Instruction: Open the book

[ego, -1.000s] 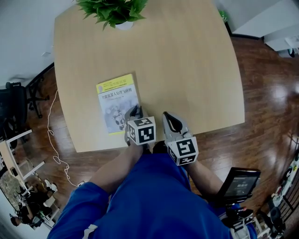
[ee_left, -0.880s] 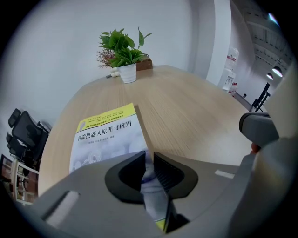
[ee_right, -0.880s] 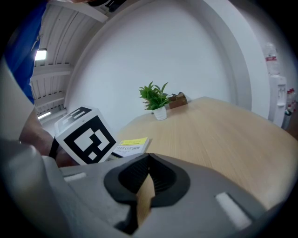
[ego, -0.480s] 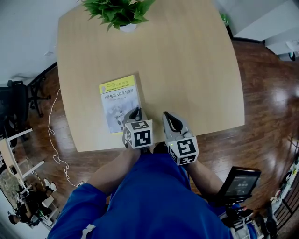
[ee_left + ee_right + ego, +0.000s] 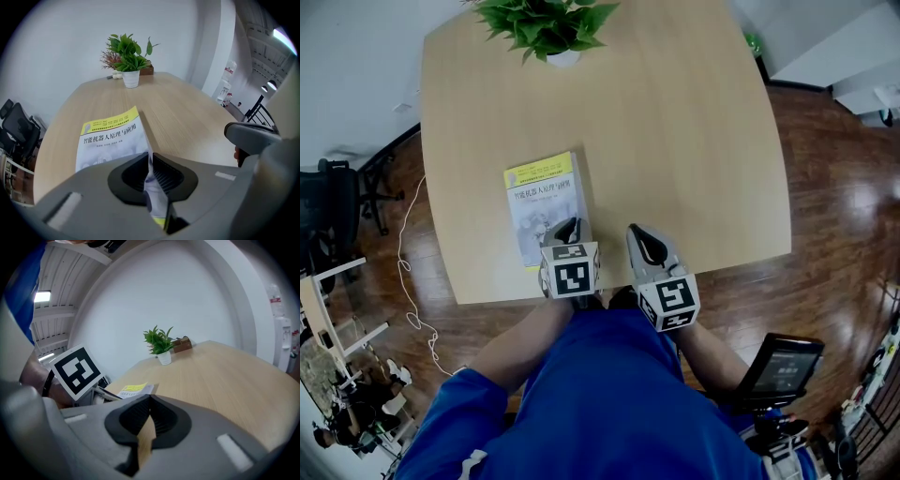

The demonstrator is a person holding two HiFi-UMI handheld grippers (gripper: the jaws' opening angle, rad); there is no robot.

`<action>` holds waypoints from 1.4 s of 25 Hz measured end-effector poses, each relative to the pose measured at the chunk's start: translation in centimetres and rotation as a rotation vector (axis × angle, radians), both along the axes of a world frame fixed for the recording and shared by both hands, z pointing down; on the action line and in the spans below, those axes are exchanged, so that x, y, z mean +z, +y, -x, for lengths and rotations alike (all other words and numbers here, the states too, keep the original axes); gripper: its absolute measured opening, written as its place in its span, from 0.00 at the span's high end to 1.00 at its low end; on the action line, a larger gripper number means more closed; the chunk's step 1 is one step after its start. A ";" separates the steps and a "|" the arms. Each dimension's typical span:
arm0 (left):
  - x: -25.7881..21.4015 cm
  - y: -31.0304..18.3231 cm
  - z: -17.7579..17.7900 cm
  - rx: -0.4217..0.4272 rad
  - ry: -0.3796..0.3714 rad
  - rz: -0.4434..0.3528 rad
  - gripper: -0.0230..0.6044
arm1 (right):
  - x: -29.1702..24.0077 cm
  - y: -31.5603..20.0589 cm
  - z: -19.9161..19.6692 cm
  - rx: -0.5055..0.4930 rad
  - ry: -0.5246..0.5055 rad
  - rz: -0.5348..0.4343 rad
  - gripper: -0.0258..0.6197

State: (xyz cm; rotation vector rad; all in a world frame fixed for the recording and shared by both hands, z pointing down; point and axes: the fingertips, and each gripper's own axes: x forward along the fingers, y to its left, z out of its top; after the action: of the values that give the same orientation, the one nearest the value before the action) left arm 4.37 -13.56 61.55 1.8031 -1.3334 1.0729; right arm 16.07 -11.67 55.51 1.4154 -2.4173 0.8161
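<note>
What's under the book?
The book lies on the wooden table; anything beneath it is covered. The left hand-held gripper, jaws having just been closing, pinches its cover's edge; the pages are hidden.

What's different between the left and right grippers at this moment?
The left gripper has just been closing its jaws and now pinches the book's cover edge; the right gripper's jaws are together with nothing between them. The left gripper sits over the book's near corner; the right gripper is beside the book, over bare table. Both are grey and sit by the table's near edge.
</note>
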 end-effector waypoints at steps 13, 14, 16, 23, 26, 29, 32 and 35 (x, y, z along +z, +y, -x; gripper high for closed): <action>-2.8 0.3 2.2 -0.038 0.173 0.008 0.93 | -1.6 0.2 1.3 -0.035 0.008 -0.034 0.96; -2.9 0.3 2.4 -0.038 0.182 0.010 0.93 | -1.6 0.2 1.5 -0.039 0.009 -0.037 0.96; -3.0 0.3 2.8 -0.036 0.201 0.013 0.93 | -1.7 0.3 1.9 -0.049 0.011 -0.040 0.96; -3.4 0.5 3.8 -0.014 0.261 0.030 0.93 | -2.3 0.4 3.5 -0.061 0.031 -0.057 0.96; -3.4 0.3 4.0 0.004 0.282 0.043 0.93 | -2.4 0.0 4.0 -0.057 0.041 -0.061 0.96; -3.6 0.0 4.4 0.019 0.300 0.057 0.93 | -2.8 -0.3 4.6 -0.057 0.046 -0.069 0.96; -3.8 0.2 5.0 0.027 0.326 0.072 0.93 | -3.1 -0.2 5.3 -0.054 0.051 -0.073 0.96; -3.8 0.5 5.6 0.032 0.347 0.084 0.93 | -3.4 -0.1 6.0 -0.052 0.056 -0.076 0.96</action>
State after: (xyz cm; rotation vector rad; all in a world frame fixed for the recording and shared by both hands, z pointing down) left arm -1.26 -13.06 57.77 1.8517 -1.0401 0.7746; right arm 10.08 -11.73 52.11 1.3768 -2.4558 0.6702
